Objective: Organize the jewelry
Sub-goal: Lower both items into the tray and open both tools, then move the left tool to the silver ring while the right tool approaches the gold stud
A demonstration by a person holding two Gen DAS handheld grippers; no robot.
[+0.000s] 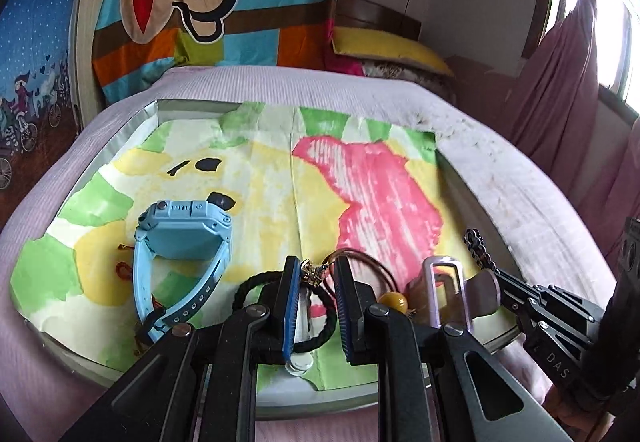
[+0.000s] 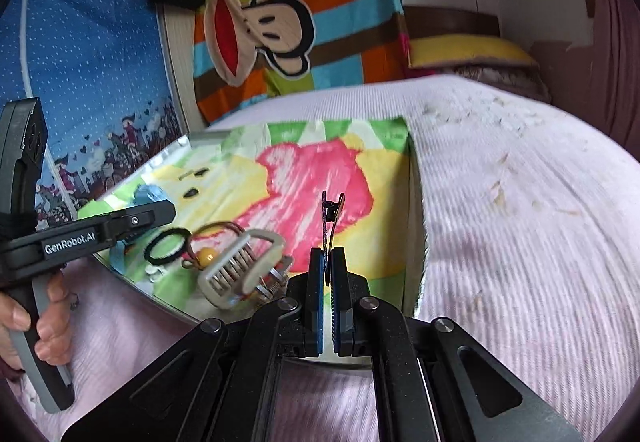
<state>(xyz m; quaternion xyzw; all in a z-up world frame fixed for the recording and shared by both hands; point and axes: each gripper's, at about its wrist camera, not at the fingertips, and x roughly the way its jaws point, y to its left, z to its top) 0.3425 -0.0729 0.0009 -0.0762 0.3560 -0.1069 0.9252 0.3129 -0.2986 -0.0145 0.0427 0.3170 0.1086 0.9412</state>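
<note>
My right gripper (image 2: 329, 256) is shut on a thin black hair clip (image 2: 332, 216), which sticks up over the tray's right side; from the left wrist the same gripper (image 1: 500, 276) and clip (image 1: 478, 248) show at the right. My left gripper (image 1: 316, 276) hovers over the tray's near edge, jaws a little apart with nothing gripped. A small gold charm (image 1: 314, 269) on a brown cord bracelet (image 2: 218, 229) with an amber bead (image 2: 206, 256) lies just past its tips. A black hair tie (image 2: 166, 246), a pale claw clip (image 2: 240, 266) and a blue watch (image 1: 180, 238) lie on the tray.
The silver-rimmed tray (image 1: 132, 118), lined with a yellow, green and pink sheet, sits on a pale pink bedspread (image 2: 520, 222). A red cord (image 1: 124, 266) lies left of the watch. A hand (image 2: 40, 318) holds the left gripper's handle. A striped monkey cloth (image 1: 224, 2) hangs behind.
</note>
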